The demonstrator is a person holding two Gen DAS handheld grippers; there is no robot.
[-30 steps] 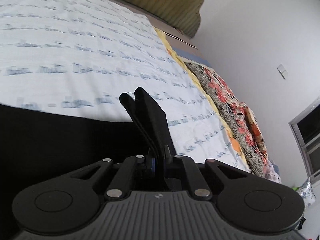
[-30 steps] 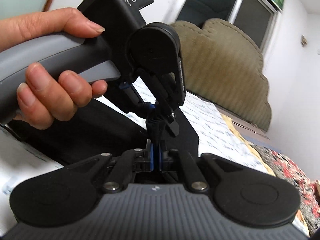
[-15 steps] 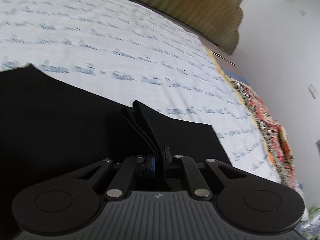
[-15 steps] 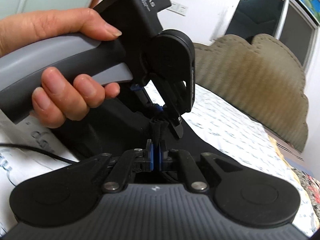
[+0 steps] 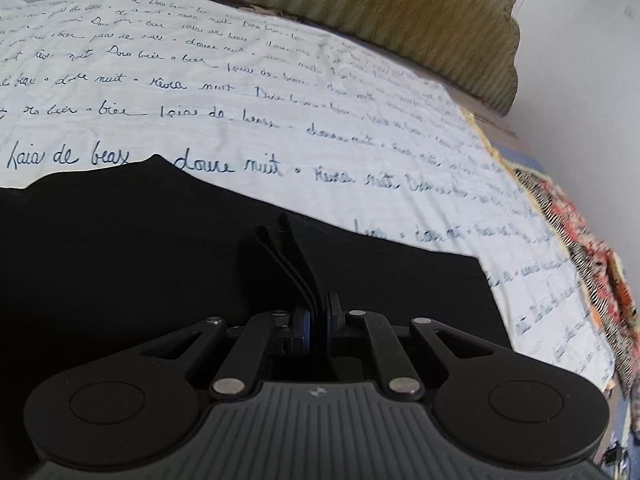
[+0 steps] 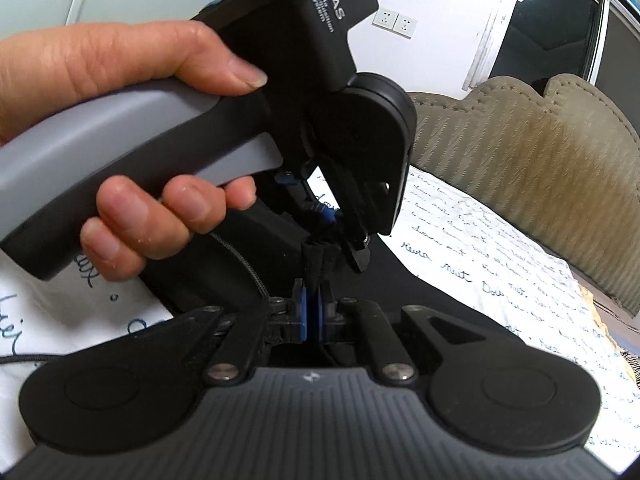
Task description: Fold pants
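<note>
Black pants (image 5: 140, 264) pinched in both tongs (image 5: 316, 314) (image 6: 312, 306)

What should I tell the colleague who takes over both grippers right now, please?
Left gripper: shut on a bunch of the black pants.
Right gripper: shut on the same fabric edge, right next to the left gripper, which the left hand holds.
The pants lie spread on the white script-printed sheet.
Done: the edge is gathered and gripped.
Left: carry it over to finish the fold, release, and probably smooth.

The left tool (image 6: 334, 236) hides where the black pants (image 6: 316, 258) are pinched, seemingly.
</note>
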